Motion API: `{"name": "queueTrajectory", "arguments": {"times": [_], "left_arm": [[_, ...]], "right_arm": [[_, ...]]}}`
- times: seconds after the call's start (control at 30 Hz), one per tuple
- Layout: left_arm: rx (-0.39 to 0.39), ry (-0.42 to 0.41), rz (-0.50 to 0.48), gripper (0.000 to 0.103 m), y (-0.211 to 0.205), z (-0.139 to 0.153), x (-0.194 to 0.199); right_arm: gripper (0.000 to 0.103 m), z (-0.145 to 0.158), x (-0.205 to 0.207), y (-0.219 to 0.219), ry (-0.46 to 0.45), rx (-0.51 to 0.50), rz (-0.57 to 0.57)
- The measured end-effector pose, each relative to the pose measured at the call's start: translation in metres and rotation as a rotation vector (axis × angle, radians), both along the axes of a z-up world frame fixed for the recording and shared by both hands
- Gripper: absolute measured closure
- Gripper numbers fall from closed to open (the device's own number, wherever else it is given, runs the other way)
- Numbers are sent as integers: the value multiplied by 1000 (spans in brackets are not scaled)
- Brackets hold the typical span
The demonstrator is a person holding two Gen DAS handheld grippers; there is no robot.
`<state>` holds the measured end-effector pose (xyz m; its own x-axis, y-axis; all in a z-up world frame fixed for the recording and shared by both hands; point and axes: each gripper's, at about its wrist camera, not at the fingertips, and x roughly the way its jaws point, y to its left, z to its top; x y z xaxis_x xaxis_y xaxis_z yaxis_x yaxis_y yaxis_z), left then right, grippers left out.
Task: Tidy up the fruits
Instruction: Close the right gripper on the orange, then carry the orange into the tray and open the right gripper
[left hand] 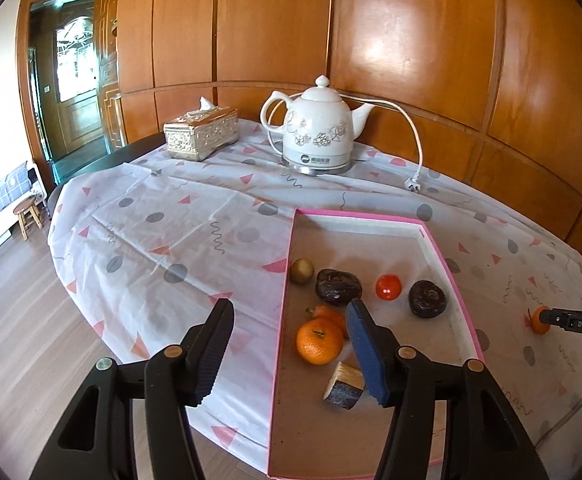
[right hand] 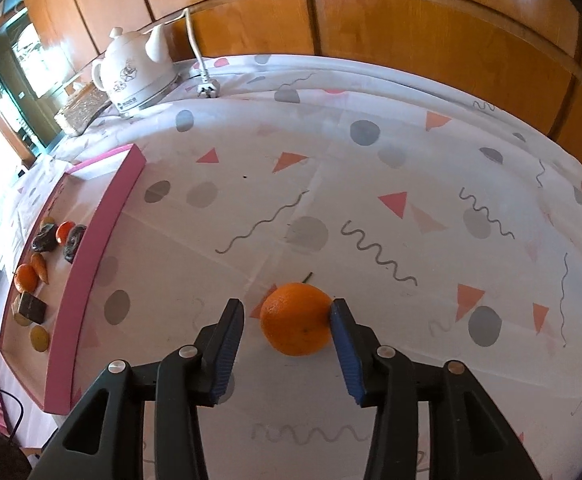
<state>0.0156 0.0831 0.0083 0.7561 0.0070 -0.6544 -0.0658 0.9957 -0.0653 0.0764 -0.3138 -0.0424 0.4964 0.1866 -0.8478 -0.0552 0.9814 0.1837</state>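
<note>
The orange sits on the tabletop between the open right tongs, outside the pink box. Round, firm, likely rolls; best pinched across its widest middle. Left tongs open, empty.

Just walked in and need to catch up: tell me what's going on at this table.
A person is sorting fruit into a pink-rimmed box with two handheld claws. The right claw is open around a loose orange on the tablecloth, one pad touching it, the other apart. The left claw hangs open and empty over the box, which already holds another orange among other pieces.
</note>
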Motion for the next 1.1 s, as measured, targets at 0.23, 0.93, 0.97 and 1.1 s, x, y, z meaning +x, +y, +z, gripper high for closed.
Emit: {"name": "queueTrajectory", "arguments": {"times": [0.23,0.93,0.97,1.1], "left_arm": [[-1,8,-3,43,0,-1,-1],[-18,12,-10,36,-1,-4,-5],[-23,10,-8,33,0,-4,-6],[-31,-2,4,31,3,-1,-6]], "right_arm": [[56,-7,0,-7,10,4,-32],[62,-11,-18,10,2,-11,-1],[62,-11,-19,14,0,-13,6],[63,-10,-24,26,-4,-4,35]]}}
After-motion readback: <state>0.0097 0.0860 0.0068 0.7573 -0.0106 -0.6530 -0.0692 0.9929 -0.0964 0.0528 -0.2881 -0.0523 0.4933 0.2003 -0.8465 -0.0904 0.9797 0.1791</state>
